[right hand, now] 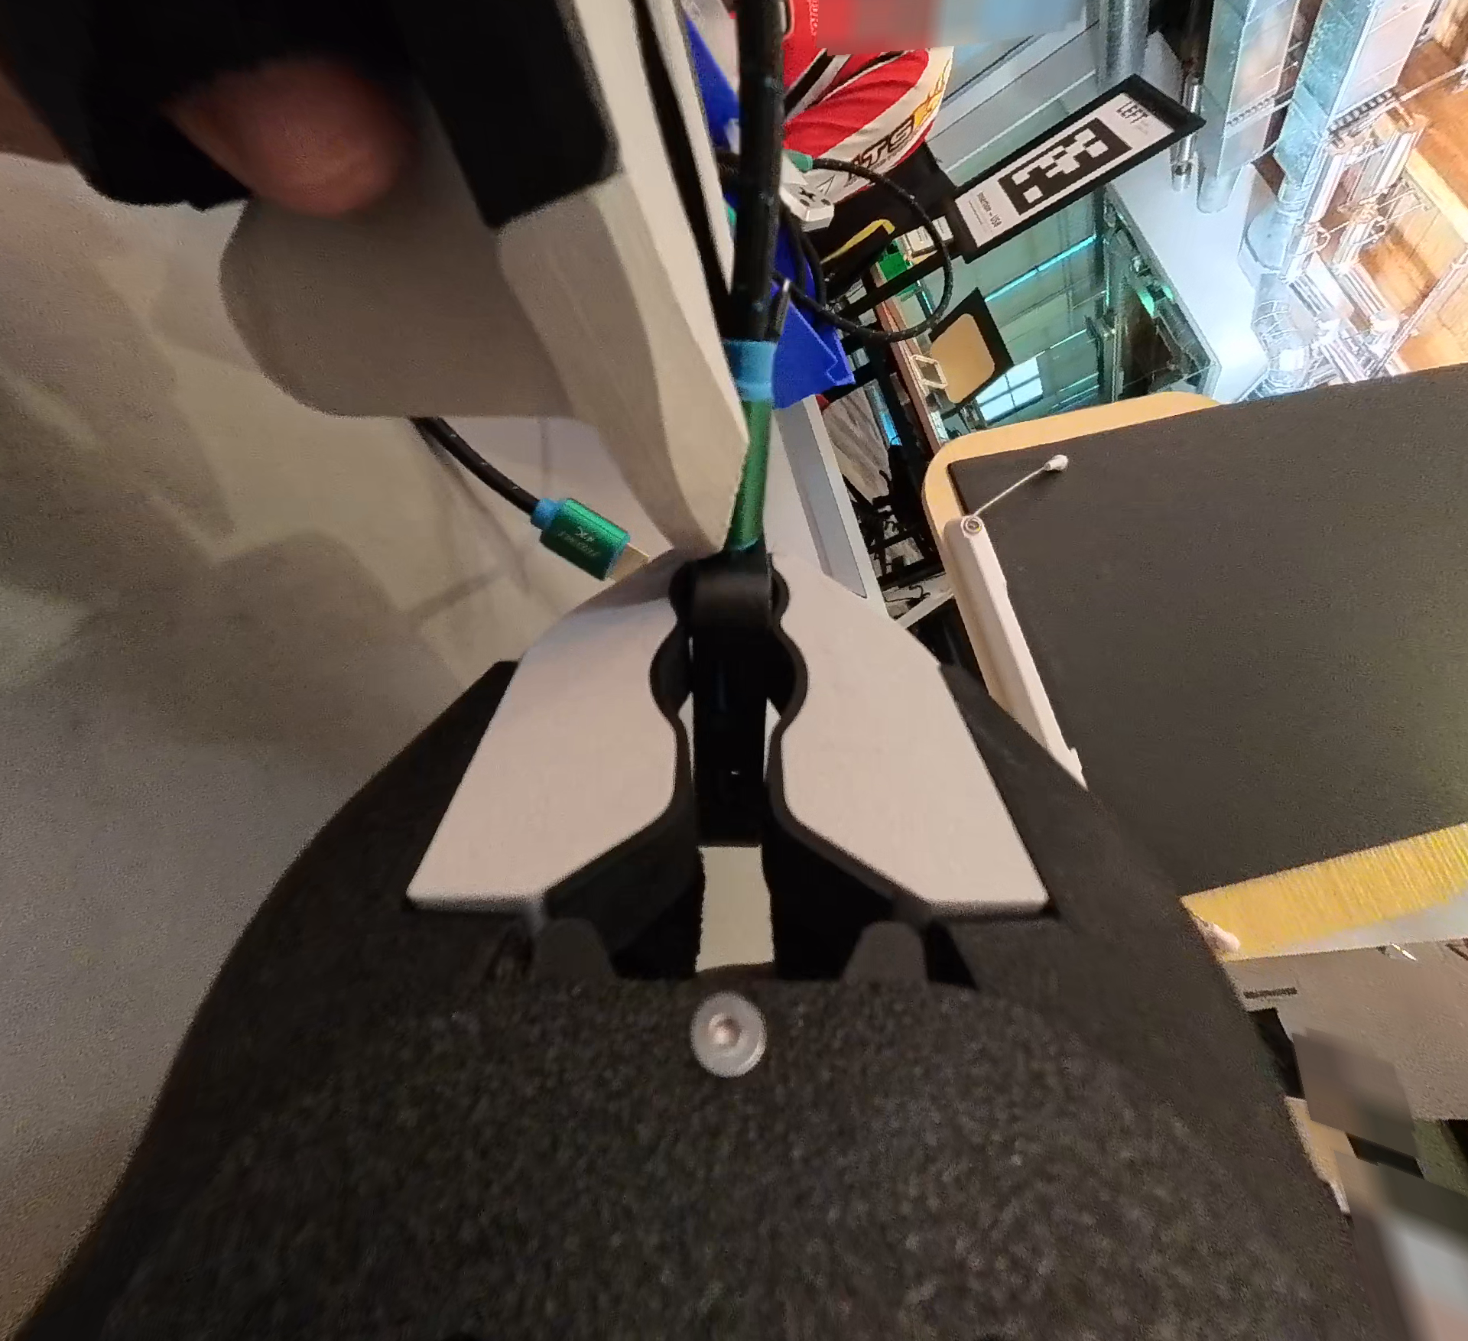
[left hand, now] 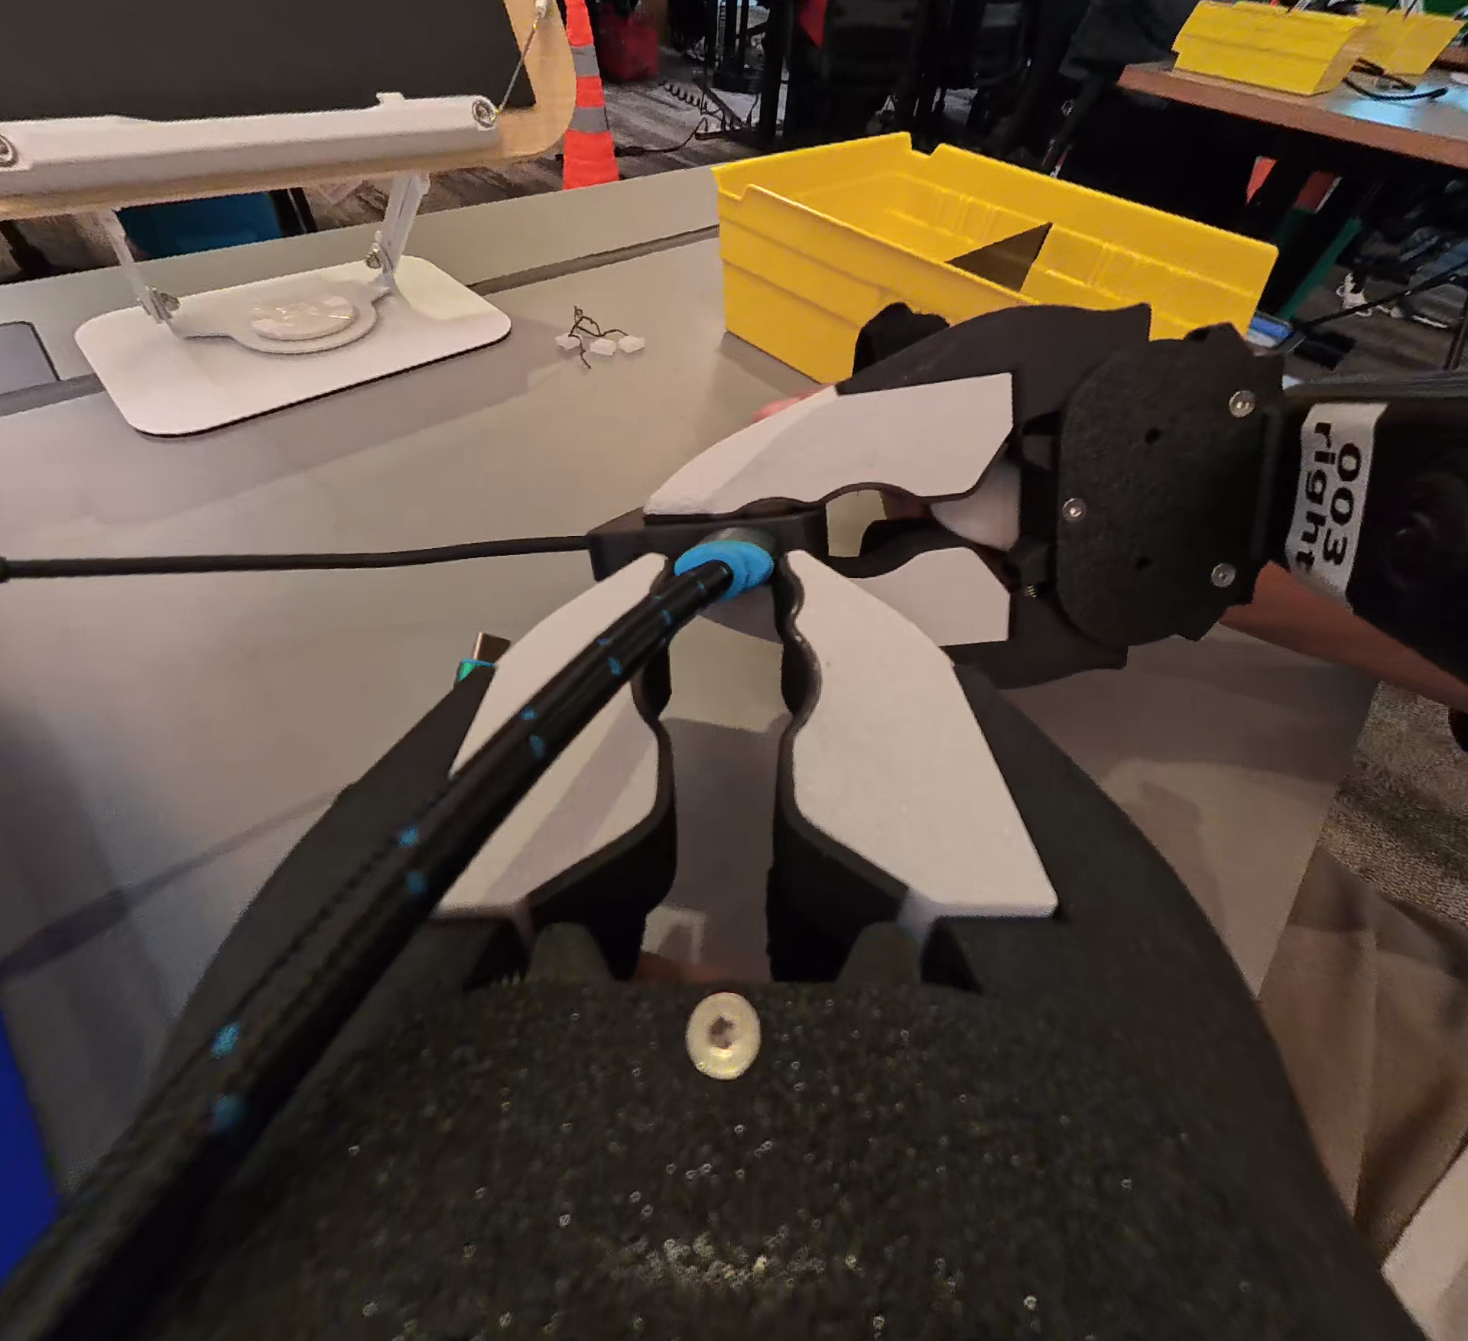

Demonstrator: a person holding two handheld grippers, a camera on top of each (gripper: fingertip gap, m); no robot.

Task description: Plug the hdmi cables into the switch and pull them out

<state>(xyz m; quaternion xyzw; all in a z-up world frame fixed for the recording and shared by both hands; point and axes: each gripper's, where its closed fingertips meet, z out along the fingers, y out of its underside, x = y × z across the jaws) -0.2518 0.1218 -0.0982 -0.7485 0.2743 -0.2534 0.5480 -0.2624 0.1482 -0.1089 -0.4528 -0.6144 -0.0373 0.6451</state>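
Note:
In the left wrist view my left gripper [left hand: 719, 580] is shut on an HDMI plug with a blue collar [left hand: 727, 562]; its black braided cable [left hand: 492, 747] runs back over the left finger. My right gripper [left hand: 691, 536] comes in from the right, shut on the small black switch [left hand: 623, 548]. A thin black lead [left hand: 318, 558] runs left from the switch. In the right wrist view my right gripper [right hand: 729, 588] clamps the switch [right hand: 727, 707]. The green plug [right hand: 751, 477] meets the switch's end; how deep it sits is hidden. A second green HDMI plug [right hand: 584, 536] lies loose on the table.
Both grippers are over a grey table [left hand: 318, 477]. A yellow bin [left hand: 953, 254] stands behind the right gripper. A white stand [left hand: 294, 334] holding a dark board stands at the back left. Small white clips with wire [left hand: 604, 342] lie between them. An orange cone [left hand: 588, 95] stands on the floor beyond. The tips of both grippers are at nearly the same place.

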